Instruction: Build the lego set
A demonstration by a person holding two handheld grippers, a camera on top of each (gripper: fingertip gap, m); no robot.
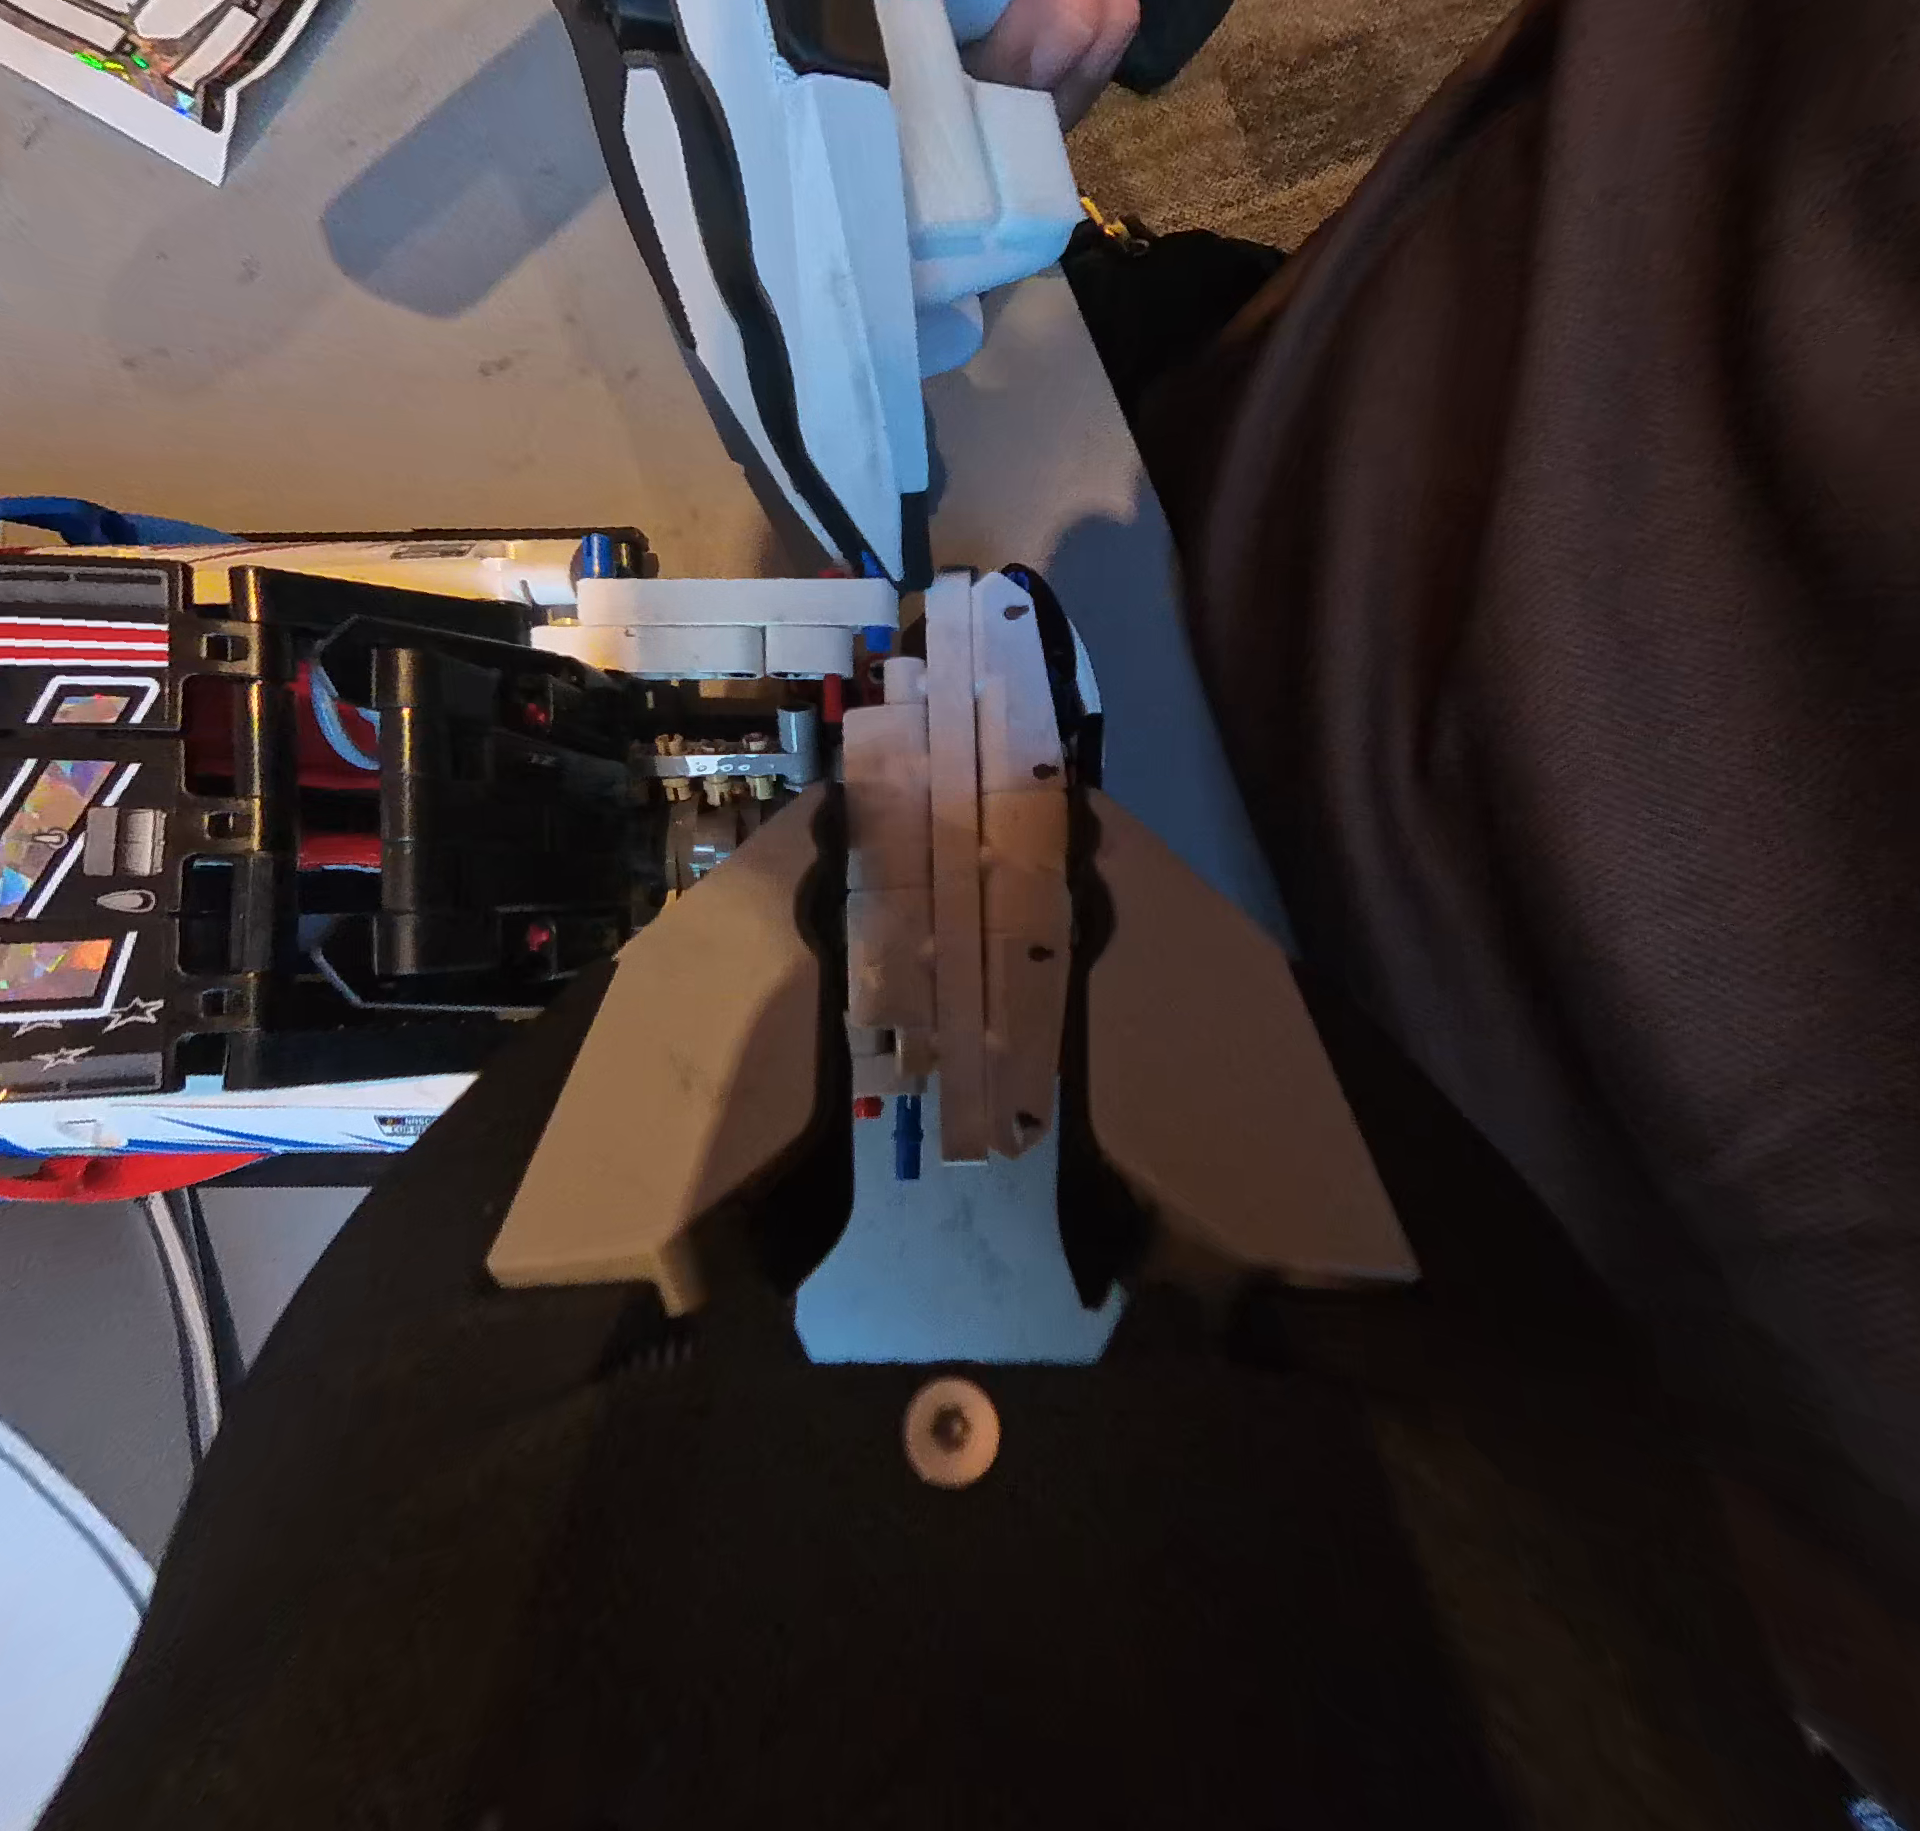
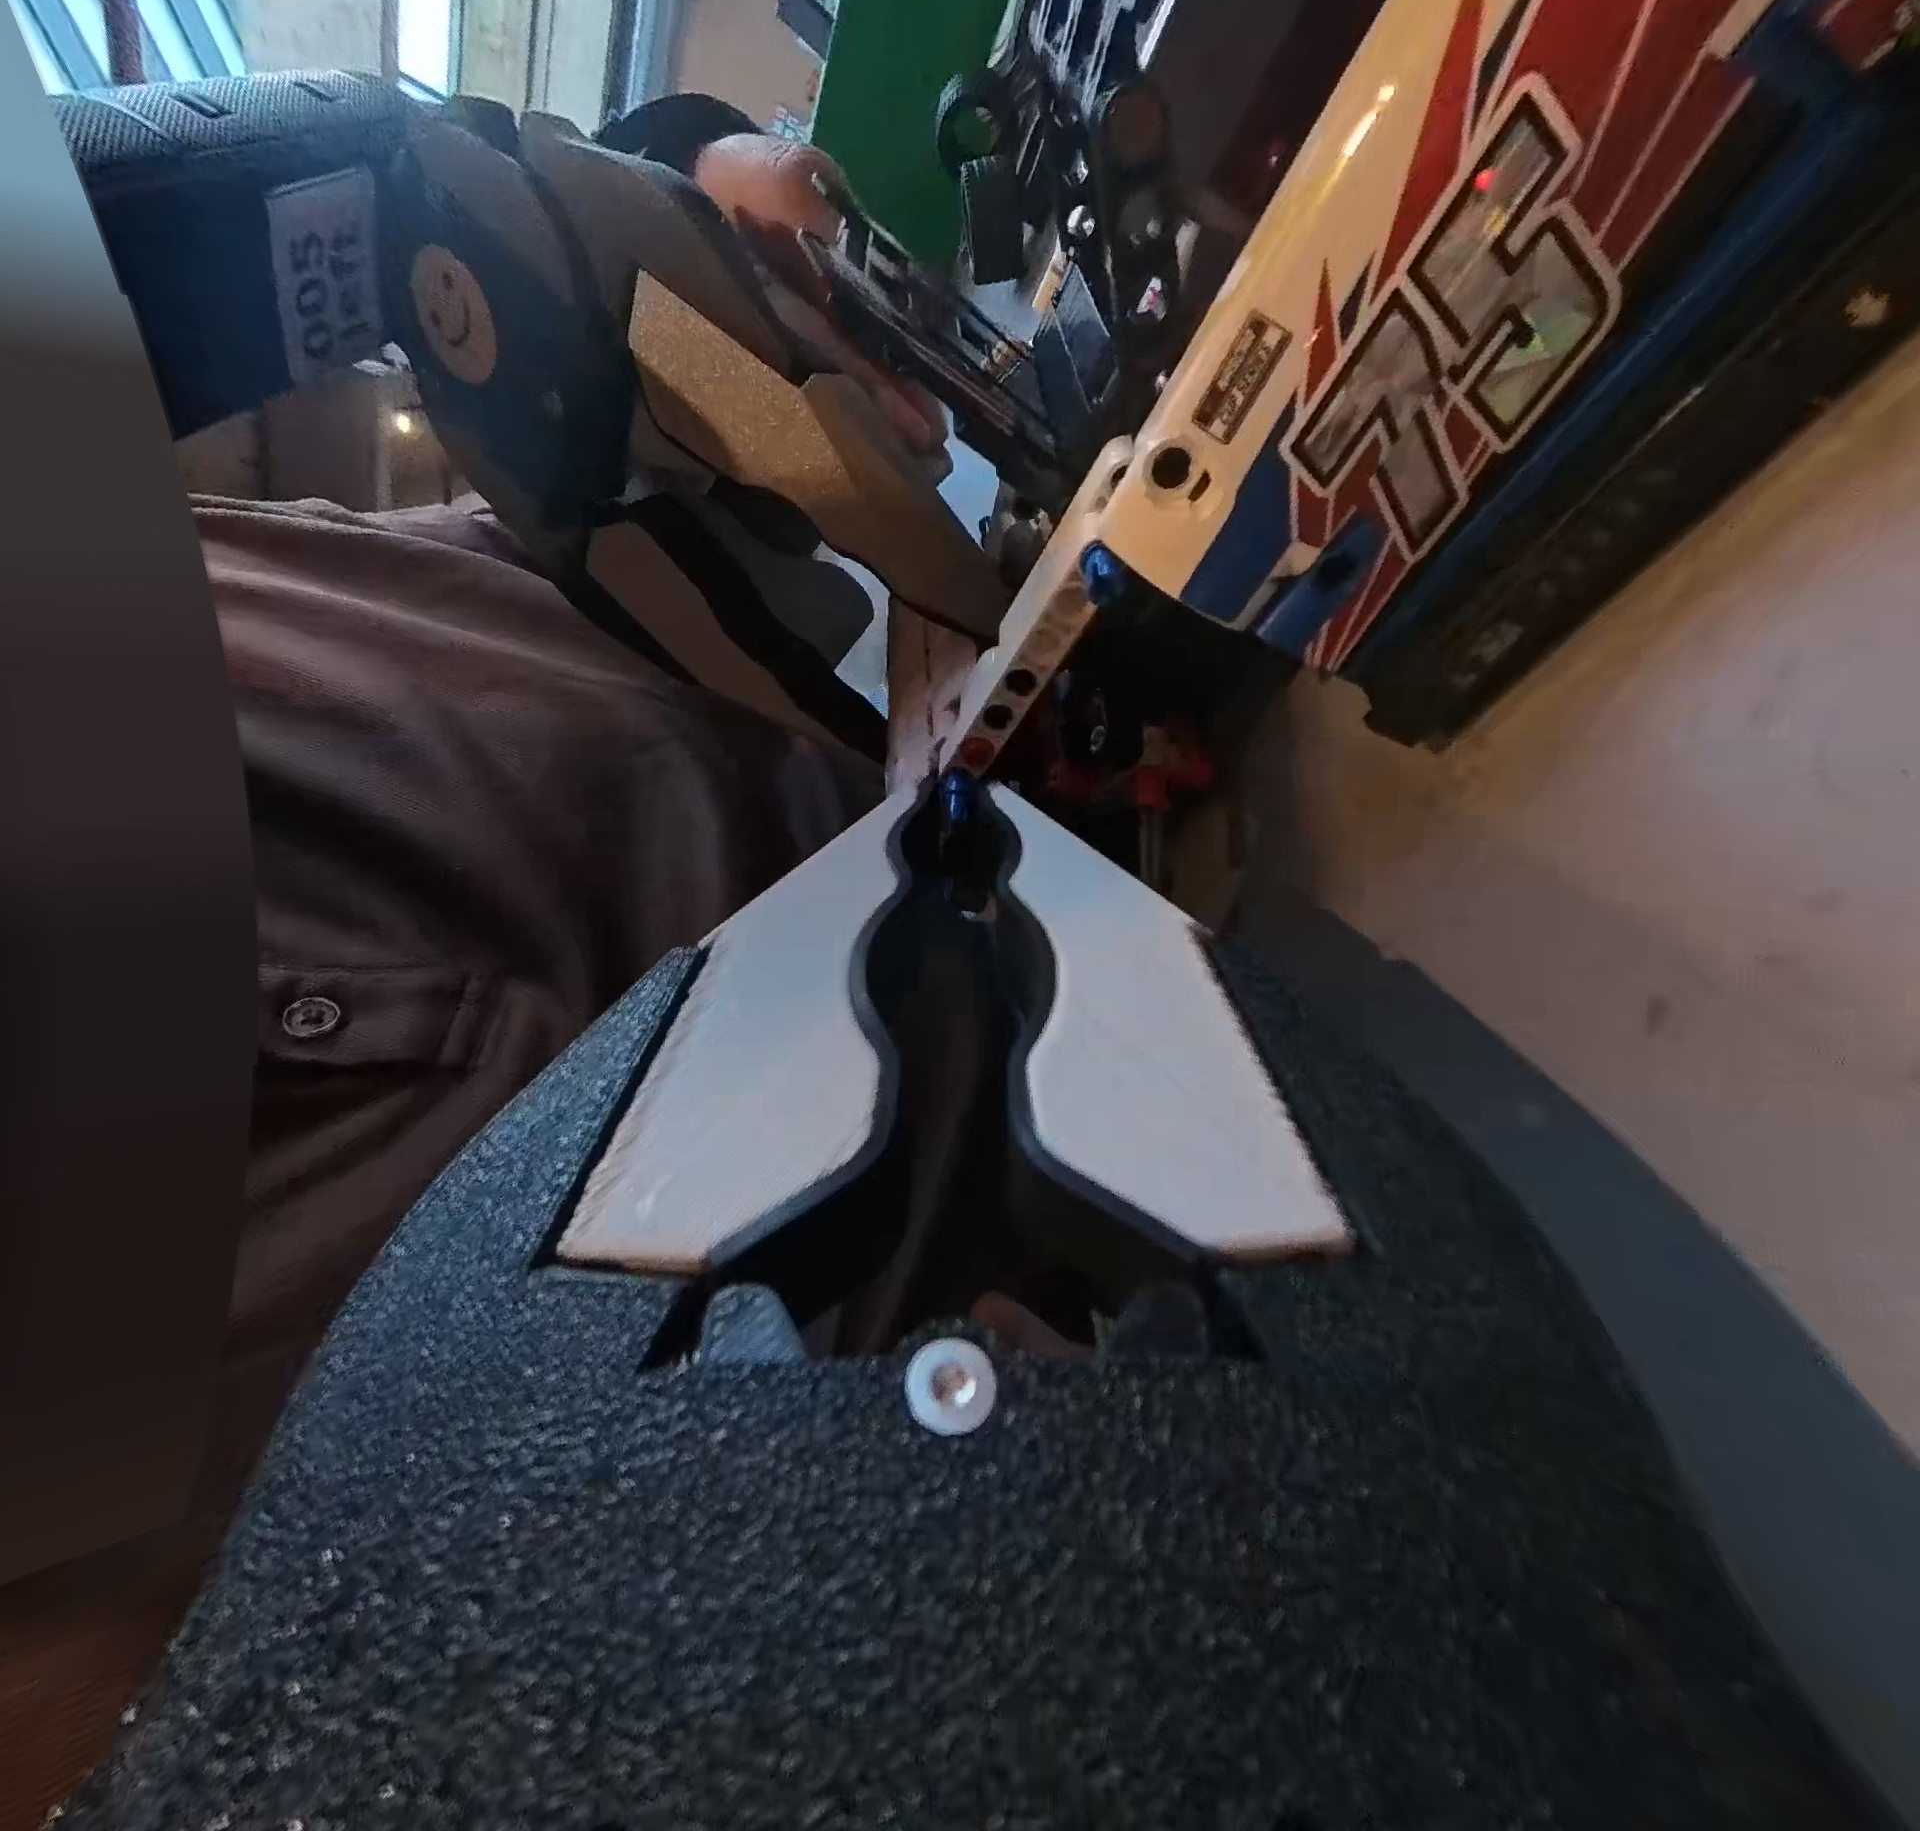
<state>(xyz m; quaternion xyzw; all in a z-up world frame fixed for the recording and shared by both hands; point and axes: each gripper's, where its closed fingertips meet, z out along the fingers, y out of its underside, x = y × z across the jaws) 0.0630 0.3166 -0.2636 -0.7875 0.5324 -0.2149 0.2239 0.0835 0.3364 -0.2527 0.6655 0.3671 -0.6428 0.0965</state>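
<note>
Here the white panel [image 1: 961, 867] sits clamped between the left gripper [image 1: 956, 825] fingers.

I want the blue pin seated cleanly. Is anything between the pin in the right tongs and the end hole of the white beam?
Nothing visible. The blue pin, shut in the right tongs, sits right at the white beam end, with no part between. The left tongs hold a white panel stack just beside.

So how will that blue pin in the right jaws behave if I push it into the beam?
The blue pin looks rigid plastic, so it shouldn't bend. It's small, pinched only near the right gripper tip, so it may twist or pop out. Round, so it probably rolls if dropped.
</note>
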